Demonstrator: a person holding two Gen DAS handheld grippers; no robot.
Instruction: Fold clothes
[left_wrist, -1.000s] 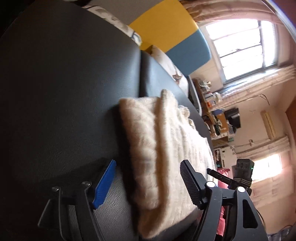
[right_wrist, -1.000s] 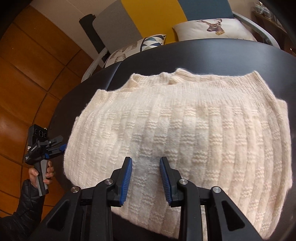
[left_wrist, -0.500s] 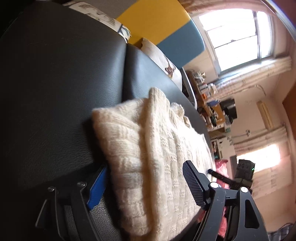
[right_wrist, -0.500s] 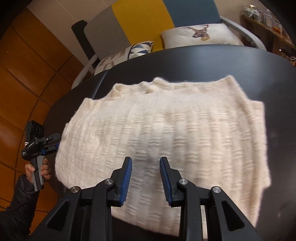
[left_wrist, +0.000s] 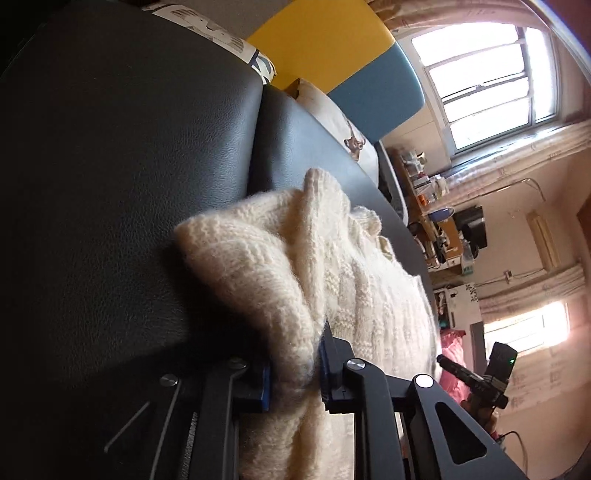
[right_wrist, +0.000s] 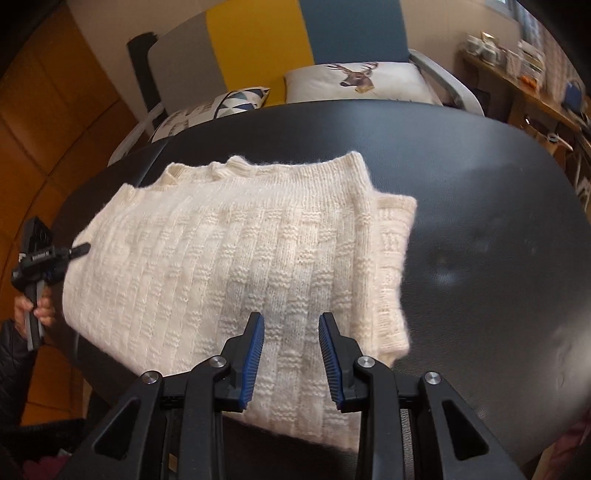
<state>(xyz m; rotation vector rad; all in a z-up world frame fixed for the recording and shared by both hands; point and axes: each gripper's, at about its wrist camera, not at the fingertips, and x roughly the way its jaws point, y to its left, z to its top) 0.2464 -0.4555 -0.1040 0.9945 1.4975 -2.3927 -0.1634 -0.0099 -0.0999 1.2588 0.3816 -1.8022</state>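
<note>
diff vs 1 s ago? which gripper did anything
The left gripper did: open beside the cream sweater's edge a second ago, it moved in and is now shut on a bunched fold of that edge. In the right wrist view the sweater has also shifted left and farther from the camera on the black table. The right gripper stayed open above the sweater, gripping nothing.
</note>
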